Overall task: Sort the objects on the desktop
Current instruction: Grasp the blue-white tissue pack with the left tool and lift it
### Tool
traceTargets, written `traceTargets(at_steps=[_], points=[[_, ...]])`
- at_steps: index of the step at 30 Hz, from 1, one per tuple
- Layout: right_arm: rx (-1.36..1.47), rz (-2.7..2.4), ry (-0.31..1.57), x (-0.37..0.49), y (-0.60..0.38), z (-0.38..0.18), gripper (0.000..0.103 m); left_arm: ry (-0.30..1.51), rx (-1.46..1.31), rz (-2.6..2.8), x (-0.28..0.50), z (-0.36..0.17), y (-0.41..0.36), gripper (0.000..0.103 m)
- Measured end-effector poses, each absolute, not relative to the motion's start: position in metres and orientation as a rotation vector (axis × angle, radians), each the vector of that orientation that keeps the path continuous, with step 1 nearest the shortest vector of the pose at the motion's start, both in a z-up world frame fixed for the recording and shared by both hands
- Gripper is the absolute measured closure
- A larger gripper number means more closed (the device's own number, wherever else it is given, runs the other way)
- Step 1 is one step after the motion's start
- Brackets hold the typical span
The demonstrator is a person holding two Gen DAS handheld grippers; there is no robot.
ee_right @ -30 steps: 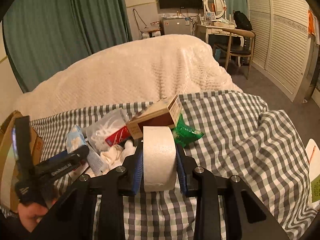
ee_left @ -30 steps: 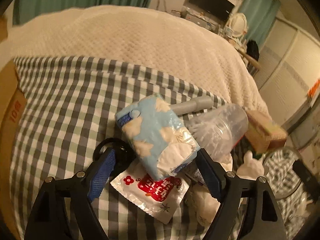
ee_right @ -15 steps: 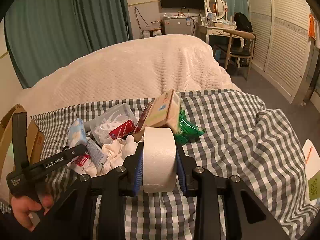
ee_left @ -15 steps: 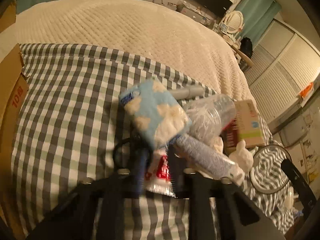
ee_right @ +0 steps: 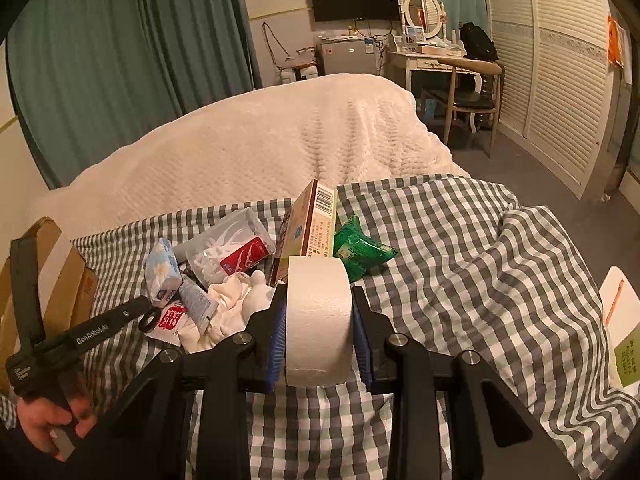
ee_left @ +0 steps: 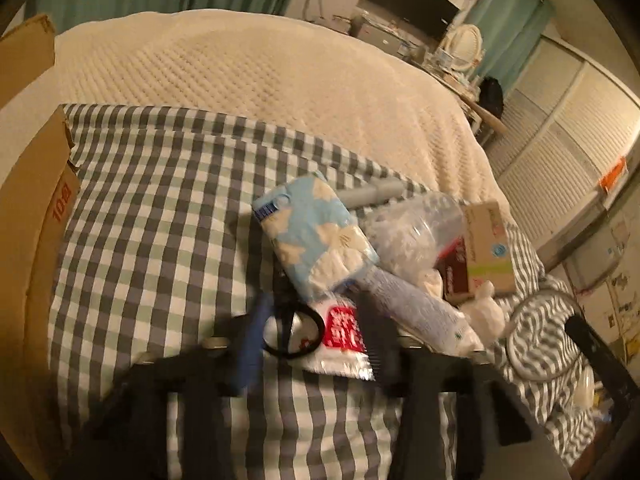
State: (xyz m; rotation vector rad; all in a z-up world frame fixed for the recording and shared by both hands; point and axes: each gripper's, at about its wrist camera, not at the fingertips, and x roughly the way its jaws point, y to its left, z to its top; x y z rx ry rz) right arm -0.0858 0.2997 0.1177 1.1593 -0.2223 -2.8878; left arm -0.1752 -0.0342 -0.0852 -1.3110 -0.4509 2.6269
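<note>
One smooth cylindrical paper roll (ee_right: 319,320) between blue pads (ee_right: 277,344)

Bed with gray-white checked cloth (ee_right: 460,248) over cream blanket (ee_right: 280,140). Pile at 10 o'clock of the right wrist view: tissue pack (ee_right: 162,272), clear plastic tub (ee_right: 230,246), tan box (ee_right: 310,224), green packet (ee_right: 356,250), white cloth (ee_right: 232,304), red-white sachet (ee_right: 170,318).
</note>
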Motion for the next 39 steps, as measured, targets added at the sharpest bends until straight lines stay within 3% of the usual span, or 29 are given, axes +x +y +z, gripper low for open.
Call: traceTargets(at_steps=[9,13,16,17,18,26,29,34,39], points=[[1.180,-2.873,-0.239,-0.093,0.301,0.107,0.075,-0.552,-1.272,2.678,-0.211,-0.096,-0.031,0.014],[1.195,-2.871,-0.240,-0.095,0.300,0.103,0.075,-0.576,-1.265,2.656,-0.222,-0.104,-0.035,0.011],[1.204,-2.870,-0.246,-0.094,0.299,0.100,0.075,-0.609,-1.281,2.619,-0.230,-0.107,-0.038,0.025],[1.207,-2.870,-0.243,-0.094,0.299,0.099,0.075,-0.619,-1.284,2.608,-0.231,-0.108,-0.039,0.040],[1.209,-2.872,-0.236,-0.093,0.298,0.099,0.075,-0.635,-1.292,2.593,-0.231,-0.108,-0.040,0.047],[1.209,-2.885,-0.207,-0.092,0.296,0.103,0.075,-0.610,-1.291,2.611,-0.223,-0.096,-0.047,0.057],[1.204,-2.892,-0.218,-0.091,0.299,0.107,0.075,-0.599,-1.283,2.611,-0.209,-0.086,-0.049,0.071],[1.186,-2.904,-0.223,-0.081,0.303,0.120,0.075,-0.500,-1.305,2.610,-0.188,-0.078,-0.047,0.071],[1.162,-2.909,-0.227,-0.064,0.303,0.133,0.075,-0.521,-1.311,2.575,-0.164,-0.072,-0.054,0.072]])
